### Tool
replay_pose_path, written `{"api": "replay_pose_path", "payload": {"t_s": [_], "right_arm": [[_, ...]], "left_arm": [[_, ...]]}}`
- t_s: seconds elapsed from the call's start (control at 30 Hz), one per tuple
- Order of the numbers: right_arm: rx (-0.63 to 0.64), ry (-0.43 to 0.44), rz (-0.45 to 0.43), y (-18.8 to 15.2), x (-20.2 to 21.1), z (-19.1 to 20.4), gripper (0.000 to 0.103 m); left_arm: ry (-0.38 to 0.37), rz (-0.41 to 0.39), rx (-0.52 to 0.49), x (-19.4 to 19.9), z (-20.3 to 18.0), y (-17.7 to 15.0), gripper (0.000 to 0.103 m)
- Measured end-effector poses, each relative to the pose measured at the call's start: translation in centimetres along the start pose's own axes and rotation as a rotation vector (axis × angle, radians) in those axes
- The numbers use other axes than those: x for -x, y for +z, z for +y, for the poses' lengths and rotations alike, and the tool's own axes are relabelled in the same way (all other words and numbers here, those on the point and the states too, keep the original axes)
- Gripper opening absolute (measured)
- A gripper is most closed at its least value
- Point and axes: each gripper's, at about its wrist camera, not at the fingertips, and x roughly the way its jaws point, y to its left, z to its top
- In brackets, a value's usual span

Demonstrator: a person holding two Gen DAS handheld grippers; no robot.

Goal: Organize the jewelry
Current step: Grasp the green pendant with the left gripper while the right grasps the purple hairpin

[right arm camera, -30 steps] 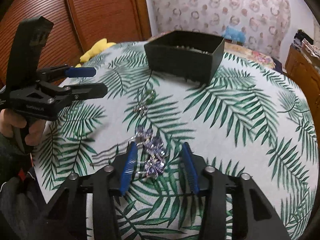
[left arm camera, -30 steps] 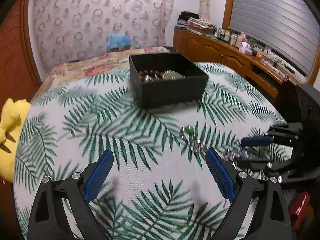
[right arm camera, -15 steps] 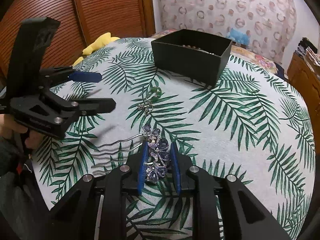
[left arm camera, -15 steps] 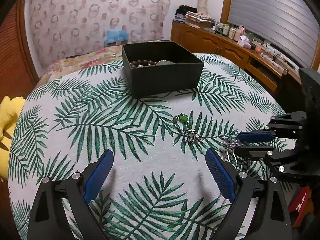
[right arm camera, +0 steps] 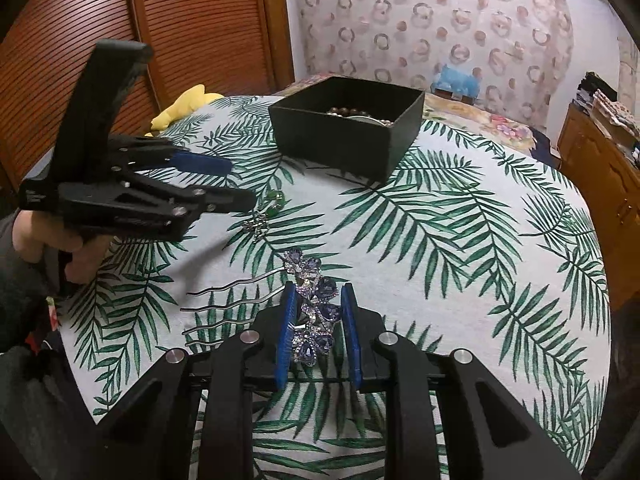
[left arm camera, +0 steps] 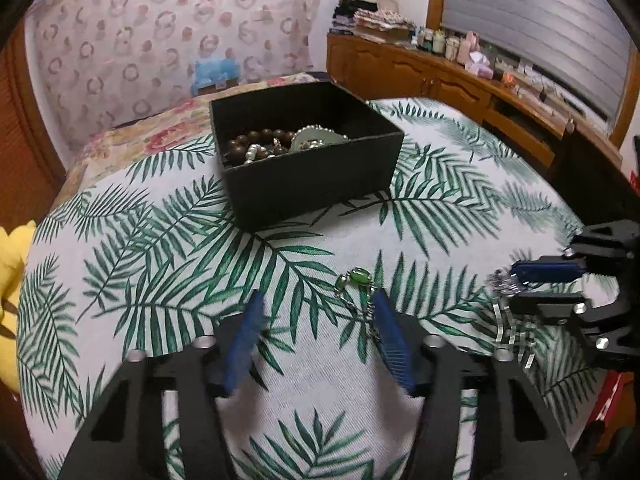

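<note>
A black open box [left arm camera: 308, 160] with beads and other jewelry stands at the far middle of the table; it also shows in the right wrist view [right arm camera: 344, 132]. My right gripper [right arm camera: 318, 296] is shut on a purple jeweled hair comb [right arm camera: 316, 308], lifted above the cloth, its silver prongs pointing left. A green-stone chain piece [left arm camera: 356, 280] lies on the cloth just ahead of my left gripper [left arm camera: 316, 304], whose fingers are partly closed with nothing between them. The green piece also shows in the right wrist view [right arm camera: 274, 204].
The round table wears a palm-leaf cloth [left arm camera: 160, 264]. A yellow plush toy [left arm camera: 10, 280] sits at its left edge. A wooden sideboard [left arm camera: 460, 84] with bottles runs along the right wall. A slatted wooden door [right arm camera: 120, 32] stands behind.
My right gripper closed on the purple hair comb and lifted it. My left gripper moved forward toward the green chain piece and its fingers narrowed.
</note>
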Motion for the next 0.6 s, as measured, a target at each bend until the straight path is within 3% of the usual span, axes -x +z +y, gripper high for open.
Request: {"api": "replay_pose_path", "payload": {"t_s": [0.07,0.23,0.43,0.5,0.6], "right_arm": [[-0.002,-0.002,-0.002,0.1,0.0,-0.2,0.025],[-0.013,-0.005,-0.004,0.0,-0.1,-0.7,0.025],[-0.014,-0.007,-0.011,0.2,0.2,-1.0,0.025],[-0.016,-0.008,-0.011,0.3,0.2,-1.2,0.025],[-0.019,-0.011,-0.012,0.3,0.2,-1.3,0.025]], "left_arm": [[0.004,0.011,-0.009,-0.5,0.0,0.3,0.039],[0.004,0.002,-0.011,-1.1,-0.2,0.8,0.039],[0.017,0.011,-0.031,-1.9,-0.6,1.1,0.027],[0.012,0.010,-0.030,-2.0,-0.7,1.2,0.022],[-0.004,0.002,-0.037,-2.1,-0.9,1.3,0.005]]}}
